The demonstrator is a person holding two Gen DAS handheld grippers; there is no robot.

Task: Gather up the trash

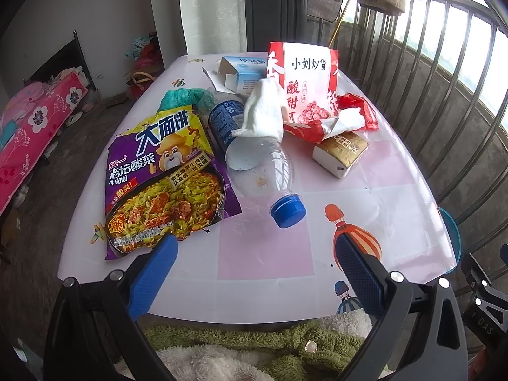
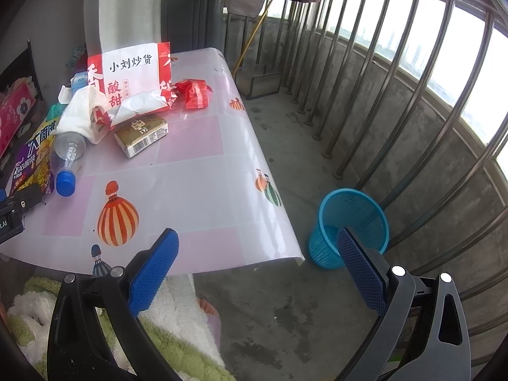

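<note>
Trash lies piled on a pink-and-white table [image 1: 263, 254]: a purple noodle packet [image 1: 162, 184], a clear bottle with a blue cap [image 1: 270, 174], a white tissue [image 1: 263, 111], a red-and-white snack bag [image 1: 304, 82], a gold pack [image 1: 341, 152], a red wrapper [image 1: 362, 108] and a blue carton [image 1: 244, 70]. My left gripper [image 1: 254, 254] hovers open over the table's near edge, short of the bottle cap. My right gripper [image 2: 257, 250] is open past the table's right corner, above the floor. A blue mesh basket [image 2: 352, 225] stands on the floor beside its right finger.
Metal railing bars [image 2: 397, 95] curve along the right, close behind the basket. Concrete floor [image 2: 285, 301] lies between table and railing. A green-and-white fleece sleeve [image 1: 254, 349] shows under both grippers. A bed with pink floral cover [image 1: 35, 120] stands far left.
</note>
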